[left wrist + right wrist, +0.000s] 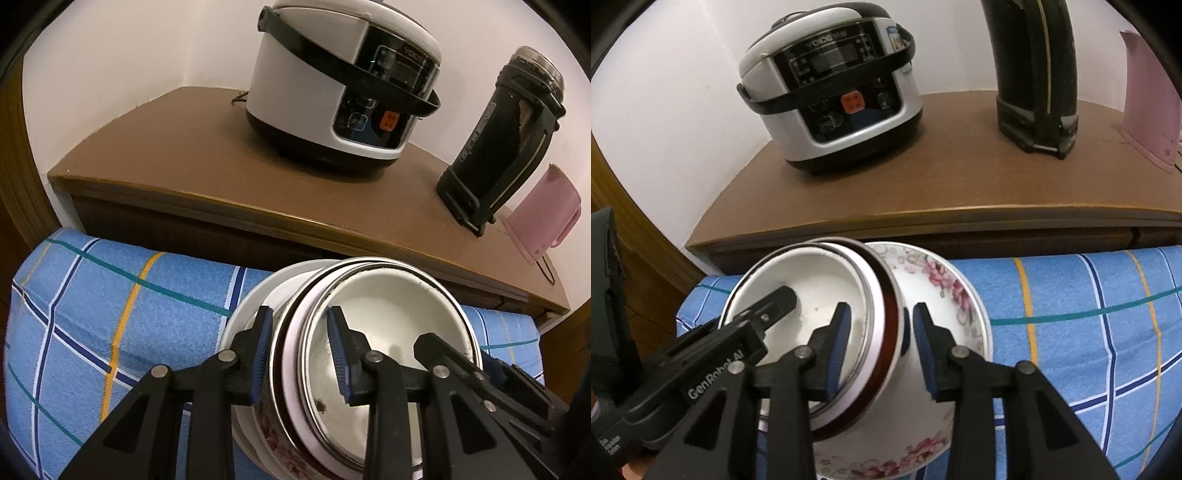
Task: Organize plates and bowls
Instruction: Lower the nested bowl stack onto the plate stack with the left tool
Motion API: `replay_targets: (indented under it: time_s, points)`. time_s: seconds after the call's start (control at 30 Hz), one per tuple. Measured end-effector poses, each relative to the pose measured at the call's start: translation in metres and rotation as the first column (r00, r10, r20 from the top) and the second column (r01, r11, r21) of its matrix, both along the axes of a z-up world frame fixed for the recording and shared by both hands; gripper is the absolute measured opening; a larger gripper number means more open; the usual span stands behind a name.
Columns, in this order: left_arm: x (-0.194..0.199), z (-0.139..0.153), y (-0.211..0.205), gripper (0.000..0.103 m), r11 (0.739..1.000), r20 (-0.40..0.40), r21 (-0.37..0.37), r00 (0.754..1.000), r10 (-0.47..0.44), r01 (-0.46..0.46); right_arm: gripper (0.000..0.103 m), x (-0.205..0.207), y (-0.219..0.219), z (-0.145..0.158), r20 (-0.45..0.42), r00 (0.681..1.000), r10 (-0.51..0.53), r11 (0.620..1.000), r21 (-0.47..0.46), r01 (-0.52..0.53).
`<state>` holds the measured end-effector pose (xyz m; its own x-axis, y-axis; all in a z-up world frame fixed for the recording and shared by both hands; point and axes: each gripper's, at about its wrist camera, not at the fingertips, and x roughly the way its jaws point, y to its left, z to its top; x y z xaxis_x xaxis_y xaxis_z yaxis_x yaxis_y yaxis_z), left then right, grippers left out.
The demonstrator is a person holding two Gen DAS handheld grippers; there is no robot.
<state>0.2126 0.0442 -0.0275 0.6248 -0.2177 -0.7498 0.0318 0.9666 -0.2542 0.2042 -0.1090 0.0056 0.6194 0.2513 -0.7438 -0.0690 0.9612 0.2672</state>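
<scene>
**Kid:** What are you holding?

**Me:** A stack of bowls (388, 332). They sit inside each other, on top of a flowered plate (945, 291). The whole pile rests on a blue checked cloth (110, 295), just in front of the counter (221, 184).

**Kid:** Why two grabbers?

**Me:** The pile is tippy, so I think one on each side keeps it steady. My left hand-held gripper (301, 354) has one finger inside the top bowl and one outside. The rims are between them. It looks like a pinch, but I cannot tell if the pads press.

**Kid:** And the other one?

**Me:** My right hand-held gripper (879, 350) sits over the far side of the rims. Its outer finger stands apart from the bowl wall, so it is open and not squeezing.

**Kid:** Is the pile straight?

**Me:** No. The bowls lean a bit on the plate. They could slide on that soft cloth.

**Kid:** What else is there?

**Me:** A white rice cooker (831, 96), a tall black jug (506, 147) and a pink jug (543, 218) stand on the brown counter, by a plain white wall.
</scene>
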Motion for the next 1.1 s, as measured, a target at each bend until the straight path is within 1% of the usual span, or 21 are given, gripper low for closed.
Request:
replay_targets:
  time_s: [0.07, 0.27, 0.33, 0.4, 0.53, 0.6, 0.7, 0.8, 0.9, 1.03, 1.1]
  points:
    - [-0.001, 0.001, -0.003, 0.034, 1.000, 0.006, 0.012, 1.000, -0.004, 0.004, 0.044, 0.000, -0.001, 0.000, -0.007, 1.000, -0.008, 1.000, -0.005, 0.008]
    - [-0.001, 0.001, -0.002, 0.034, 1.000, 0.003, 0.013, 1.000, -0.003, 0.003, 0.044, -0.002, 0.000, 0.003, -0.005, 1.000, -0.014, 0.999, -0.029, 0.014]
    - [-0.001, 0.002, -0.001, 0.034, 1.000, 0.009, 0.024, 1.000, 0.001, -0.001, 0.044, -0.003, 0.000, 0.004, -0.002, 1.000, -0.014, 1.000, -0.013, 0.014]
    - [-0.003, 0.004, 0.000, 0.034, 0.999, 0.024, 0.038, 1.000, 0.010, -0.011, 0.044, -0.009, -0.004, 0.009, 0.029, 0.999, -0.019, 1.000, 0.023, 0.018]
    - [-0.007, 0.006, 0.000, 0.034, 0.998, 0.053, 0.067, 0.998, 0.017, -0.021, 0.044, -0.024, -0.009, 0.020, 0.113, 0.992, -0.055, 0.998, 0.047, 0.050]
    - [-0.008, 0.008, -0.001, 0.034, 0.997, 0.067, 0.076, 0.998, 0.014, -0.020, 0.048, -0.030, -0.011, 0.021, 0.144, 0.987, -0.075, 0.996, 0.055, 0.068]
    - [-0.010, 0.010, -0.001, 0.034, 0.996, 0.087, 0.086, 0.996, 0.007, -0.014, 0.050, -0.028, -0.009, 0.015, 0.128, 0.989, -0.077, 0.996, 0.055, 0.071]
    - [-0.009, 0.008, -0.001, 0.034, 0.996, 0.082, 0.090, 0.997, 0.012, -0.019, 0.050, -0.024, -0.005, 0.011, 0.105, 0.993, -0.062, 0.997, 0.049, 0.057]
    - [-0.009, 0.007, 0.001, 0.034, 0.997, 0.078, 0.073, 0.997, 0.015, -0.021, 0.050, -0.019, 0.000, 0.010, 0.098, 0.994, -0.047, 0.999, 0.017, 0.046]
    - [-0.012, 0.010, -0.002, 0.034, 0.995, 0.098, 0.096, 0.995, 0.016, -0.025, 0.050, -0.016, 0.001, 0.005, 0.076, 0.996, -0.047, 0.999, 0.014, 0.046]
    - [-0.014, 0.012, -0.001, 0.034, 0.995, 0.112, 0.094, 0.994, 0.019, -0.030, 0.050, -0.015, 0.001, 0.004, 0.077, 0.996, -0.048, 0.999, 0.010, 0.048]
